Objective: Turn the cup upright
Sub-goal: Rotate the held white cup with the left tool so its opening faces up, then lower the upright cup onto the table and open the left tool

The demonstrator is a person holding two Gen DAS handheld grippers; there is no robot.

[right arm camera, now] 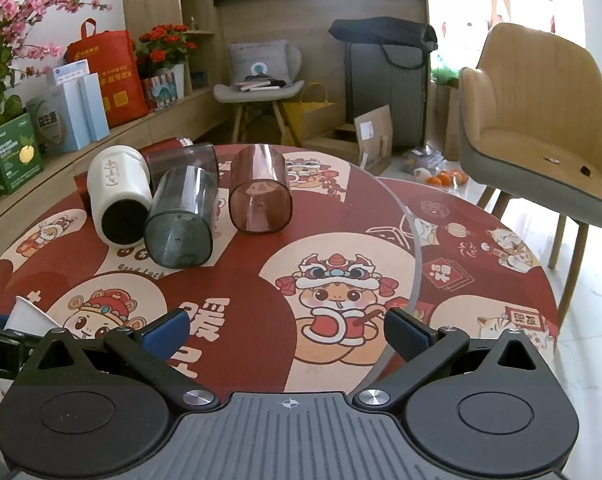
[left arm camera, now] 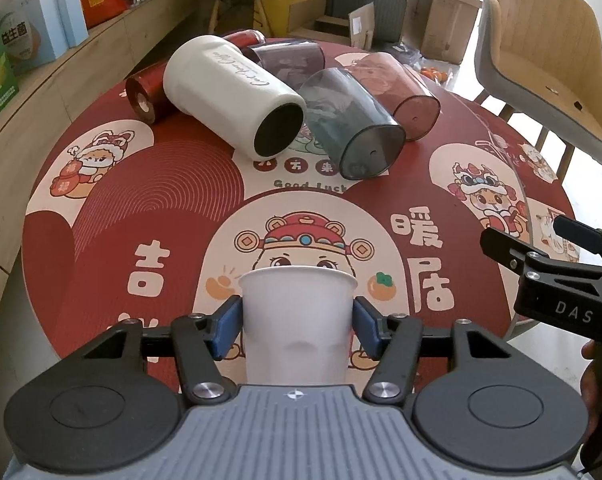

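A white paper cup (left arm camera: 297, 320) stands rim up between the blue pads of my left gripper (left arm camera: 297, 326), which is shut on it near the table's front edge. The cup's rim also shows at the left edge of the right wrist view (right arm camera: 29, 316). My right gripper (right arm camera: 287, 330) is open and empty above the table; it shows at the right in the left wrist view (left arm camera: 541, 256). A white cup (left arm camera: 229, 96), a grey clear cup (left arm camera: 353, 124) and a pink clear cup (left arm camera: 401, 88) lie on their sides at the back.
A red metallic cup (left arm camera: 149, 90) and another dark clear cup (left arm camera: 289, 56) also lie at the back of the round red table (left arm camera: 161, 184). A tan chair (right arm camera: 541, 120) stands to the right. A wooden shelf with boxes (left arm camera: 17, 52) runs along the left.
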